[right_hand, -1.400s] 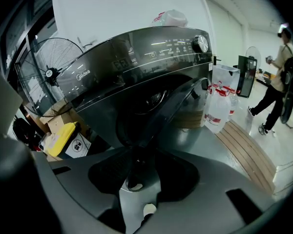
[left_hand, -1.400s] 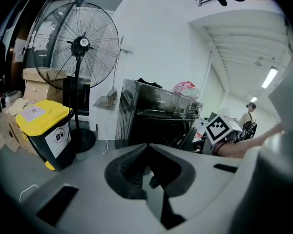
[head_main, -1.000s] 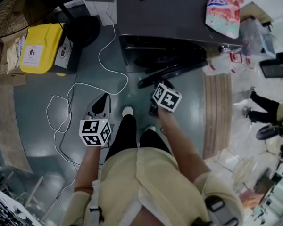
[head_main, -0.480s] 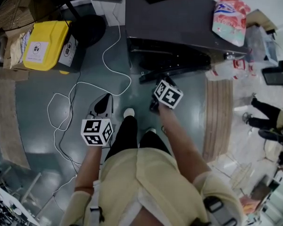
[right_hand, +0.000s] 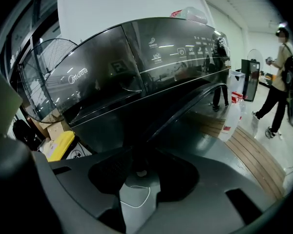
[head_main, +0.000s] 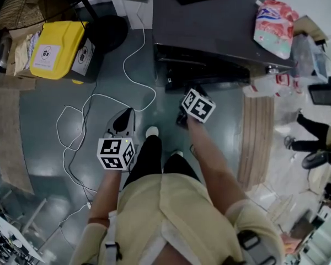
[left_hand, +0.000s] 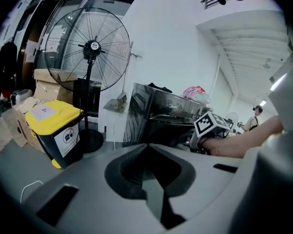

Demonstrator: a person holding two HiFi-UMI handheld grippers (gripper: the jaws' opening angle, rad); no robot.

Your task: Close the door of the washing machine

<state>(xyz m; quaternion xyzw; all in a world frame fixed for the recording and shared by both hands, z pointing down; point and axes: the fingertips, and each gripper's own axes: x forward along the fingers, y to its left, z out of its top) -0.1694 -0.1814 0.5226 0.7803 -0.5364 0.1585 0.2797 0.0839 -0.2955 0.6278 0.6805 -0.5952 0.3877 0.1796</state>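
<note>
The dark washing machine (head_main: 209, 21) stands at the top of the head view. Its front door (head_main: 209, 83) lies almost flat against the body, with only a narrow dark gap showing. In the right gripper view the door's curved rim (right_hand: 185, 106) sweeps just above my right gripper (right_hand: 136, 172), which is shut and empty, its tips at the door's lower edge. From the head view its marker cube (head_main: 197, 105) sits right in front of the door. My left gripper (head_main: 121, 123) hangs shut and empty over the floor, to the left and apart from the machine.
A yellow-lidded bin (head_main: 58, 48) and a standing fan's base (head_main: 107, 32) are at the left. A white cable (head_main: 83, 120) loops over the floor. A detergent pouch (head_main: 273, 26) lies on the machine top, a bottle (right_hand: 234, 118) on the wooden mat (head_main: 256, 137). A person (right_hand: 281, 82) stands at the far right.
The door has swung from clearly ajar to nearly flush with the machine. My right gripper moved forward with it. The left gripper stayed about where it was.
</note>
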